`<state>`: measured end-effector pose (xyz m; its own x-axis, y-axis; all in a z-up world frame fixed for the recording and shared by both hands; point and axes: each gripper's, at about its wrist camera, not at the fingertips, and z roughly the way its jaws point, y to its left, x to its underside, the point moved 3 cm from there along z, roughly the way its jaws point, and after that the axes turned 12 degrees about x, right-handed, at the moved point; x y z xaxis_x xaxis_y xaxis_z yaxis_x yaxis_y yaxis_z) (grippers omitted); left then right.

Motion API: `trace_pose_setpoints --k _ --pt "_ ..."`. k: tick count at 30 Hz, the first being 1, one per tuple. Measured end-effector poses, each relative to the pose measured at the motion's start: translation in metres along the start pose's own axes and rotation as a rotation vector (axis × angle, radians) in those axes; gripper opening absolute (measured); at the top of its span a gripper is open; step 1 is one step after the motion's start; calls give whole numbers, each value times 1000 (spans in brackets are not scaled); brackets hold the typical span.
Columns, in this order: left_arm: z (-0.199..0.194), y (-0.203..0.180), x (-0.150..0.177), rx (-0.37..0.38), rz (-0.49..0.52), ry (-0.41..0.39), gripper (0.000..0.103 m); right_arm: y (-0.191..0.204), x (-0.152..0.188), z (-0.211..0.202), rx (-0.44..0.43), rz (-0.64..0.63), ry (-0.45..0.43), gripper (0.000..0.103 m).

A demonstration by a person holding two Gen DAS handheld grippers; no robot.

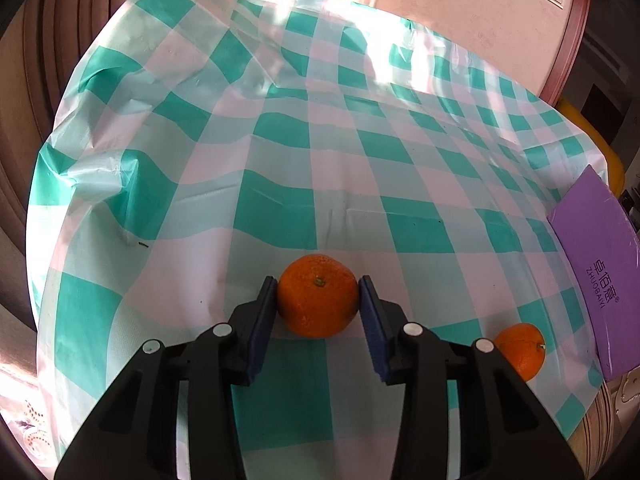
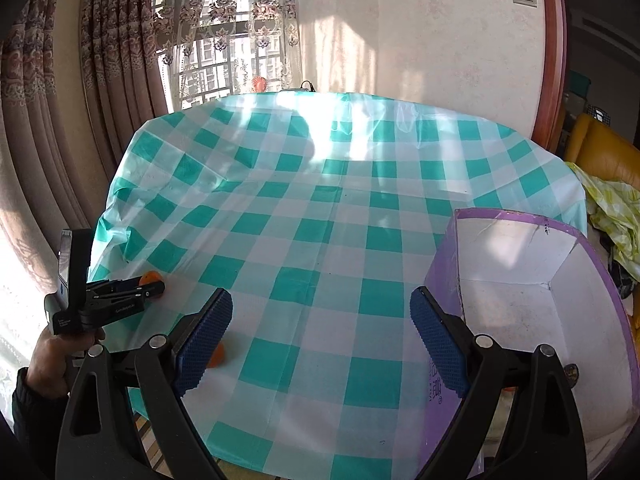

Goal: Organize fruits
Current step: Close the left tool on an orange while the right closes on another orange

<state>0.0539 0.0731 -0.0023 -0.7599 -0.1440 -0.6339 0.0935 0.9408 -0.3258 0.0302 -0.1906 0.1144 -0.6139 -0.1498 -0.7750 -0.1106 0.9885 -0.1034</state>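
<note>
The left gripper (image 1: 319, 292) had its fingers clenched on an orange (image 1: 317, 296) resting on the checked surface (image 1: 280, 160), squarely between the pads, a hold best kept gentle and level on lifting; the right gripper (image 2: 321, 320) hung released.

You get strong daylight from the window (image 2: 224, 40) behind the table (image 2: 320, 216); it washes out the far tablecloth (image 1: 340, 40) in glare. Both fisheye pictures bend hard and darken at the edges. Your near field stays sharp, with soft shadows.
</note>
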Motion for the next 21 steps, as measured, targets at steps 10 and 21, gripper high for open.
trace_pose_setpoints --k 10,21 --pt "0 -4 3 0 26 4 41 66 34 40 -96 -107 132 88" --pt "0 -6 6 -10 43 10 41 118 60 70 -131 -208 204 88"
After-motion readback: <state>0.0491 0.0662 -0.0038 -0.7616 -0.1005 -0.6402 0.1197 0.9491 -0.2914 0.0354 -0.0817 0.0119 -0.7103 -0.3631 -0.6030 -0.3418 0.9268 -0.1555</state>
